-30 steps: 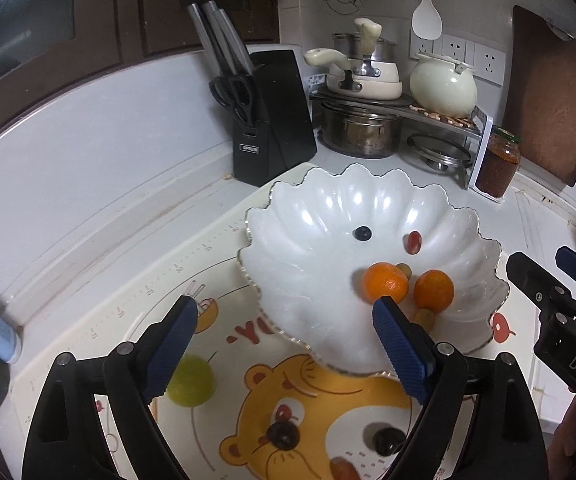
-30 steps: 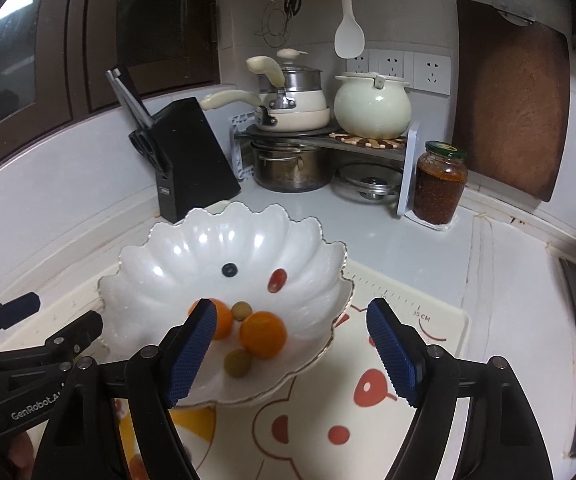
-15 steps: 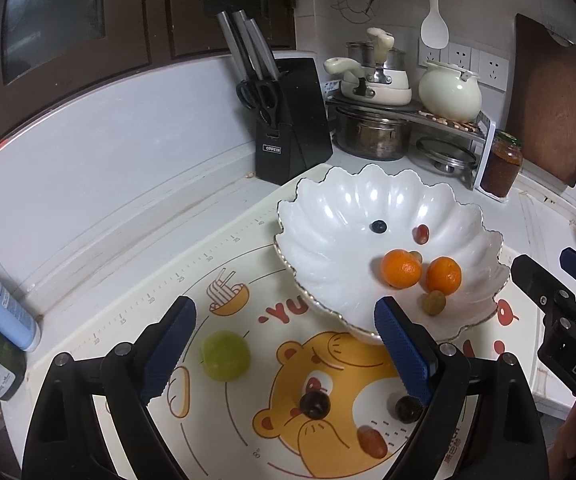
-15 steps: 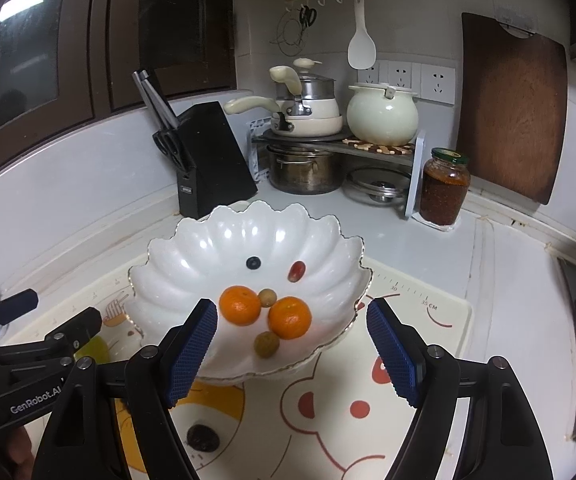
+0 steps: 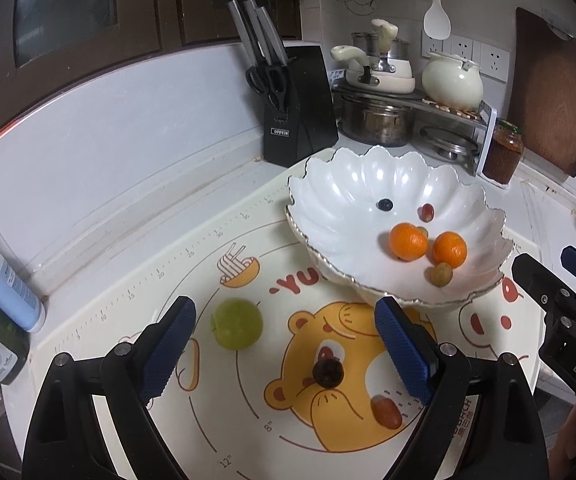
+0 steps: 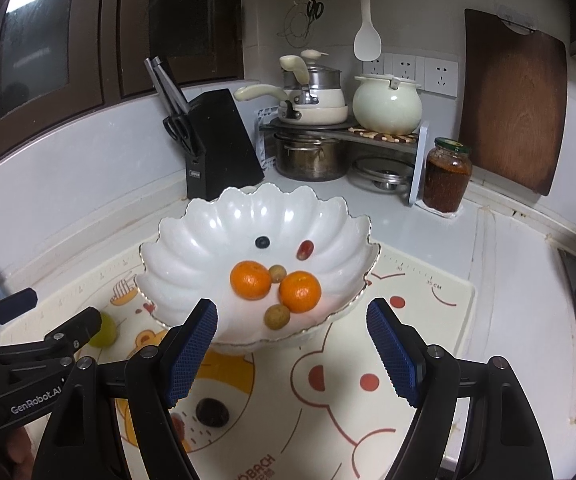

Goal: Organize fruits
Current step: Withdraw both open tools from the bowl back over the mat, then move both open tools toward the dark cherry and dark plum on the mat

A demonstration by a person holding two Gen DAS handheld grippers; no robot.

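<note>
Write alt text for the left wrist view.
The open left gripper hovers over a cartoon bear mat where a green fruit, a dark fruit and a reddish fruit lie. Behind, a white scalloped bowl holds two oranges and smaller fruits.

The left gripper [image 5: 283,348] is wide open and empty over the cartoon bear mat [image 5: 159,280], with a green fruit [image 5: 236,323] sitting just past its left finger and a dark grape [image 5: 328,372] plus a reddish grape [image 5: 386,412] lying between the fingers. The white scalloped bowl [image 5: 328,200] further back has two oranges [image 5: 408,241], a blueberry [image 5: 385,204], a red grape [image 5: 427,212] and a small tan fruit [image 5: 441,274] in it. The right gripper [image 5: 560,280] pokes in at the right edge.
</note>
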